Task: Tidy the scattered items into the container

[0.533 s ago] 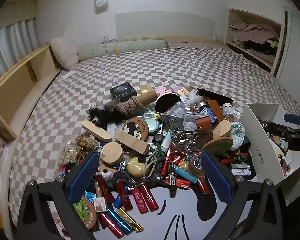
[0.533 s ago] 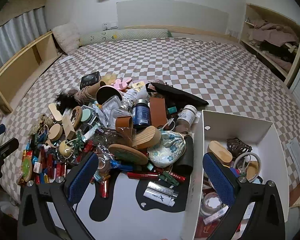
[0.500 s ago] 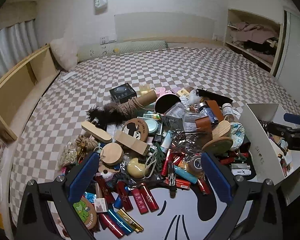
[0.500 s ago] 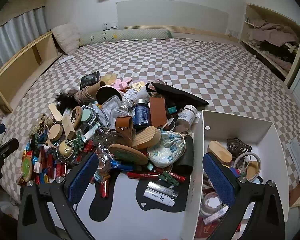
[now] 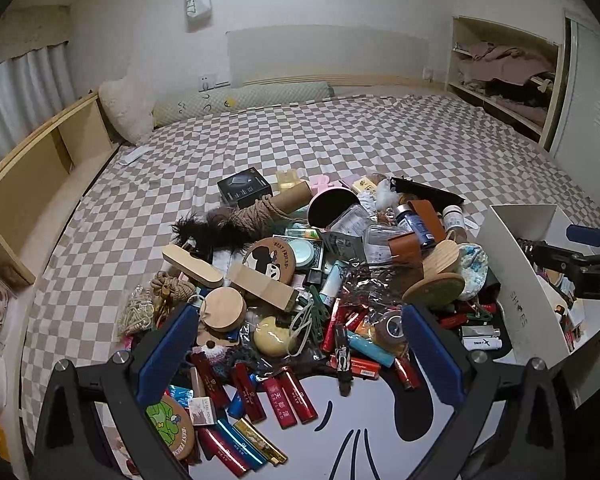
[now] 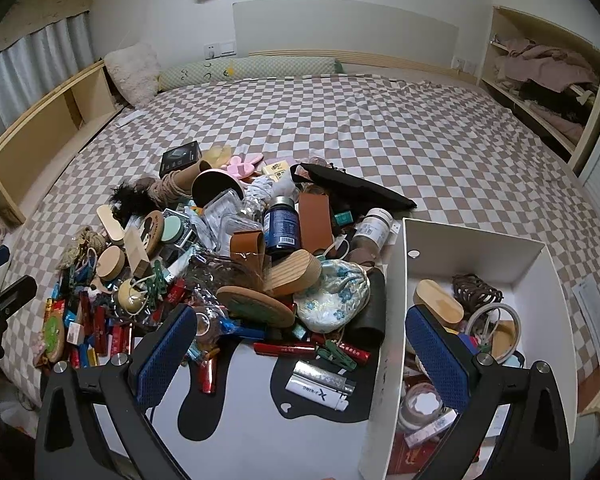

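Both grippers — left gripper [image 5: 296, 340], right gripper [image 6: 300, 340] — gape fully, holding nothing, above the pile [image 6: 228, 248]. The box [image 6: 476, 248] sits right, open upward — long axis running near-to-far.

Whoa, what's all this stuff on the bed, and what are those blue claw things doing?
A person is tidying a big pile of small items into the white box. Both claws, the left gripper and the right gripper, are wide open and hold nothing. A few things are already in the box; most are not.
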### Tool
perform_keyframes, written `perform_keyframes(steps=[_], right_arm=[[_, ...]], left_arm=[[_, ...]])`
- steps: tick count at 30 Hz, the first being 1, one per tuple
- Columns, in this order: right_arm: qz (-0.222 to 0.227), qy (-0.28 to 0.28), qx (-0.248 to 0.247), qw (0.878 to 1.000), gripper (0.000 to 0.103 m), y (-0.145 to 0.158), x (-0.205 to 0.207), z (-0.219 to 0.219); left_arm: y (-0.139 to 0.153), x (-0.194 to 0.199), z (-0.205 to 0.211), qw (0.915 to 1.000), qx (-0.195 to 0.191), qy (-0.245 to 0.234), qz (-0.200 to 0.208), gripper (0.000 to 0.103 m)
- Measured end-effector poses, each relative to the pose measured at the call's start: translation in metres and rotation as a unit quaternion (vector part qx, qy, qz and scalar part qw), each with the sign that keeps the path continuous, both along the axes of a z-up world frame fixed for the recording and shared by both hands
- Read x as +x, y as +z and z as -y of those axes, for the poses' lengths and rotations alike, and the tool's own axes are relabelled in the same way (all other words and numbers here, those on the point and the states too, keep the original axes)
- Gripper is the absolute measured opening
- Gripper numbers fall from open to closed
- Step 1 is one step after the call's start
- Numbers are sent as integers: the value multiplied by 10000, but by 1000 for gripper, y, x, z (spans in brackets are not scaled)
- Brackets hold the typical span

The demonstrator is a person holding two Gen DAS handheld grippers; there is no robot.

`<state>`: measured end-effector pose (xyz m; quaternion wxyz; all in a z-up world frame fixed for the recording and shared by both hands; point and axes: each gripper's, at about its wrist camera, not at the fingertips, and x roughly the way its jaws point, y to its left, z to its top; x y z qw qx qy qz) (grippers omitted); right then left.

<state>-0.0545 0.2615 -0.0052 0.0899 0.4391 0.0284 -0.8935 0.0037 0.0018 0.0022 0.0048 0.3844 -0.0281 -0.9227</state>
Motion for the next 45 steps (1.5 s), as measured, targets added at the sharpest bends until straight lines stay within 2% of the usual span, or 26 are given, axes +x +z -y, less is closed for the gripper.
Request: perform_keyframes(steps=[45], right_arm=[[171,-23,-66,9998,103,-3,0,-1]], left_arm=[[2,0,6,10000,44,-31,65,103]])
